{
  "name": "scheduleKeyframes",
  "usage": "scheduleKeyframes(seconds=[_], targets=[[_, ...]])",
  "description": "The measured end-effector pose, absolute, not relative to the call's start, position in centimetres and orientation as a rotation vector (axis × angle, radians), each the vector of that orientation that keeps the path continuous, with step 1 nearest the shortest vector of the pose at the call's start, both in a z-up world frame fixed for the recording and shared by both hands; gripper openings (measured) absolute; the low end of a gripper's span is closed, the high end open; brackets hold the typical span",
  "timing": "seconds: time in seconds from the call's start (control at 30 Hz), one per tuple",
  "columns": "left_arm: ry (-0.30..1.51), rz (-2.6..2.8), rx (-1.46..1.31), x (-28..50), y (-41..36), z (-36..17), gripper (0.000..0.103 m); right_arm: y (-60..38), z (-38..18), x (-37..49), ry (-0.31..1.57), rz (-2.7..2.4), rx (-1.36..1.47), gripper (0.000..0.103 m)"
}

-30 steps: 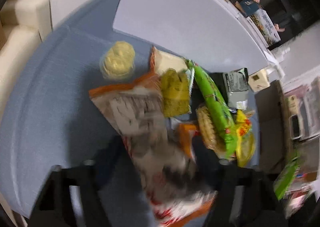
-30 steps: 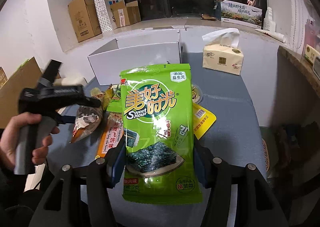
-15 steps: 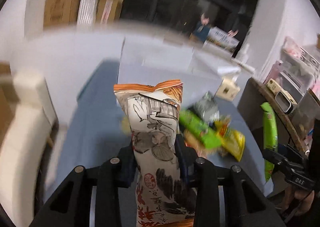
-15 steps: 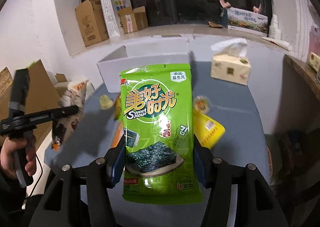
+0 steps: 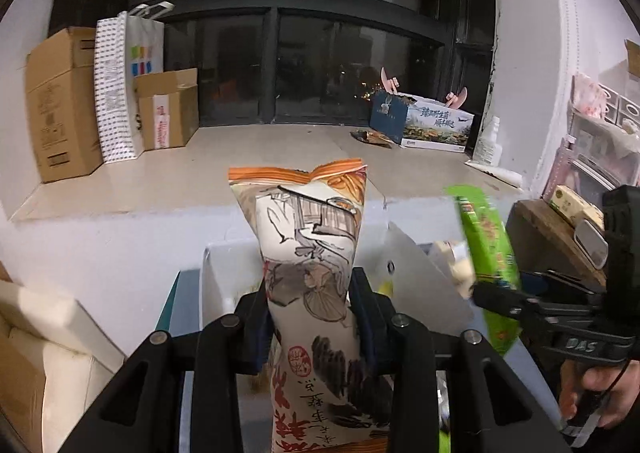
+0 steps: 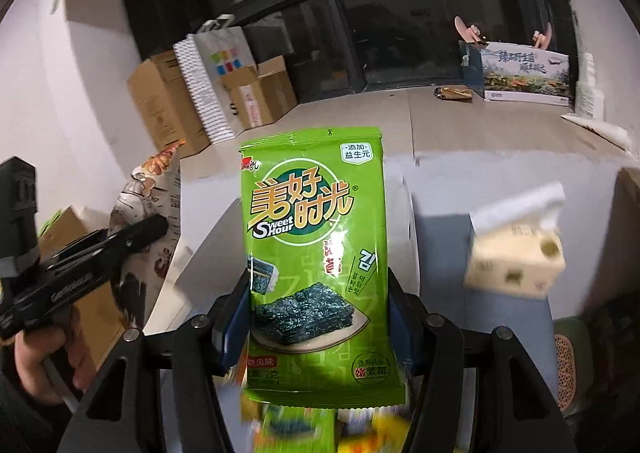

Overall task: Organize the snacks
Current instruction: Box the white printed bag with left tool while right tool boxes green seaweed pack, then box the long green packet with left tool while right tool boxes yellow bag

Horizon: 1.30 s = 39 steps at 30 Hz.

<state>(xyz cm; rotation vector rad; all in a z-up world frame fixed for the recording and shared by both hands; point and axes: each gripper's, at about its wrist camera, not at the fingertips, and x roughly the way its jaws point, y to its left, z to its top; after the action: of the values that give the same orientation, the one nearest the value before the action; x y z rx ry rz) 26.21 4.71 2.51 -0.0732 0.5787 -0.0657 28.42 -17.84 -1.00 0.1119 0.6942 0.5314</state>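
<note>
**Both packets lifted clear, heading for the box**

Since the earlier frames, the left gripper (image 5: 310, 319) has risen from the snack pile with the orange-and-white snack bag (image 5: 310, 253), and its jaws have just been closing on it; the bag is now standing upright, pinched across its middle. The right gripper (image 6: 320, 317) is carrying the green seaweed packet (image 6: 316, 253) higher, its jaws holding the packet by both side edges.

In the left wrist view the white box (image 5: 416, 277) is lying just behind the bag, running toward 2 o'clock, and the right gripper with the green packet is closing in at 3 o'clock. In the right wrist view the tissue box (image 6: 516, 249) is blurring past at 3 o'clock, and the left gripper is sitting at 9 o'clock.

The risks from here, as I judge them: both hands are converging on one box, so the tools or packets could be knocking together. The puffy bag is gripped narrowly and could be slipping or twisting. The tall packets could be catching the box wall and tipping outside.
</note>
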Motion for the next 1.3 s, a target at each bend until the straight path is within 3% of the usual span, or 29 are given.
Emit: scheduleKeyframes(seconds=[0.17,0.2,0.23,0.3,0.67,0.77,0.97,1.3], targets=[[0.624,-0.027,-0.024,32.2,4.3,1.4,0.043,-16.6,-1.7,34.1,0.757,0.498,0.106,0.064],[0.648,-0.007,-0.014,33.2,4.4,0.8,0.058,-16.4,-2.1,35.1,0.771,0.507,0.109,0.072],[0.681,0.015,-0.008,34.2,4.6,0.1,0.085,-16.2,-2.4,35.8,0.787,0.512,0.108,0.076],[0.706,0.019,-0.021,34.7,5.1,-1.0,0.103,-16.2,-3.0,37.0,0.808,0.477,0.099,0.093],[0.692,-0.009,-0.060,29.9,6.3,-1.3,0.103,-18.3,-1.6,33.8,0.712,0.488,0.117,0.096],[0.648,-0.033,-0.071,26.9,6.0,-0.1,0.103,-18.5,-0.4,31.5,0.664,0.513,0.073,0.103],[0.550,-0.095,-0.045,18.4,4.1,1.4,0.103,-20.7,1.1,23.3,0.560,0.575,0.046,0.103],[0.654,-0.209,-0.202,6.7,2.2,-3.6,0.103,-25.8,-5.7,11.2,0.608,0.516,0.031,0.103]])
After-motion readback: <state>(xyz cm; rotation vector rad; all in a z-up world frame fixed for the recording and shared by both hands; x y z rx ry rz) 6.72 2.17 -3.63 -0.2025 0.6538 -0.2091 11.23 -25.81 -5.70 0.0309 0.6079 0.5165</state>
